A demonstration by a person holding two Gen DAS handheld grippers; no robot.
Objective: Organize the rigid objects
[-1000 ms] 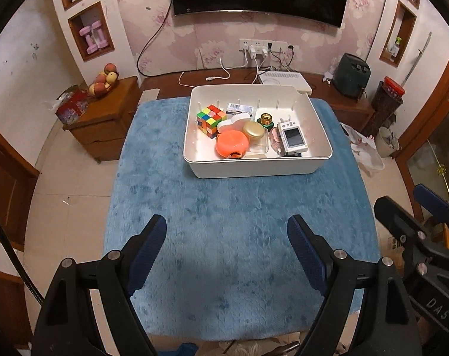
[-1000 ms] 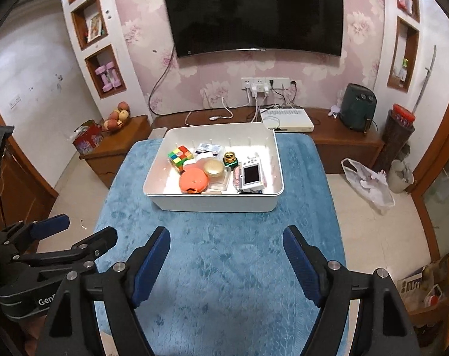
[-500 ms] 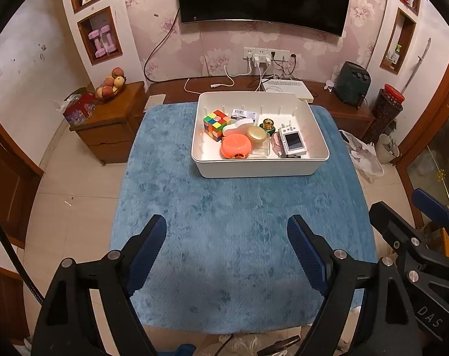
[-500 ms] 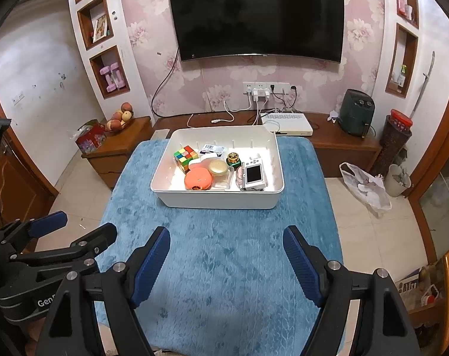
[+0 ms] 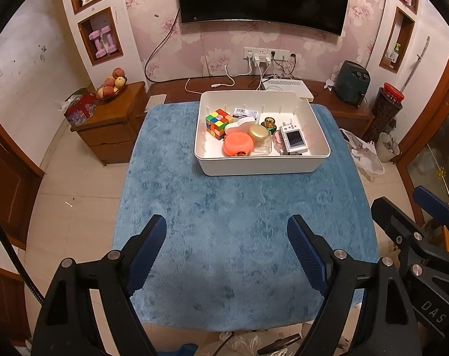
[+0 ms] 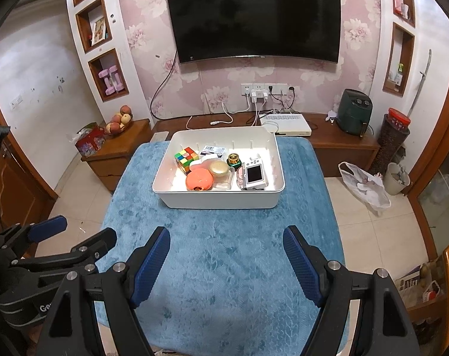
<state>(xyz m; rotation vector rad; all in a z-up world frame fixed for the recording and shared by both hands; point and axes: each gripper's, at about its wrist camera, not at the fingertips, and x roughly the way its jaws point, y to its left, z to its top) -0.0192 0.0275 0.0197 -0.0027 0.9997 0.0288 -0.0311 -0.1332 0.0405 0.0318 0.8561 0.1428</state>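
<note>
A white bin (image 5: 260, 166) (image 6: 221, 200) stands on the far half of a blue-covered table (image 5: 242, 237) (image 6: 224, 267). Inside lie a colour cube (image 5: 218, 123) (image 6: 186, 159), an orange round case (image 5: 238, 144) (image 6: 199, 179), a gold-lidded jar (image 5: 258, 133) (image 6: 219, 168), a small green-and-gold pot (image 5: 269, 124), a white device with a screen (image 5: 294, 140) (image 6: 254, 174) and a labelled box (image 5: 246, 112). My left gripper (image 5: 227, 235) hangs open over the near part of the cloth, nothing between its fingers. My right gripper (image 6: 226, 247) is open likewise, beside it.
A wooden side cabinet (image 5: 111, 124) with a fruit bowl (image 5: 110, 87) stands left of the table. Behind are a low TV bench (image 6: 328, 139) with a white box and cables, and a wall TV (image 6: 254, 14). A plastic bag (image 6: 364, 187) and bin lie on the tiled floor at right.
Both views have pulled back and tilted up: the bin sits farther away and more of the wall and TV shows. Both grippers stay open and empty.
</note>
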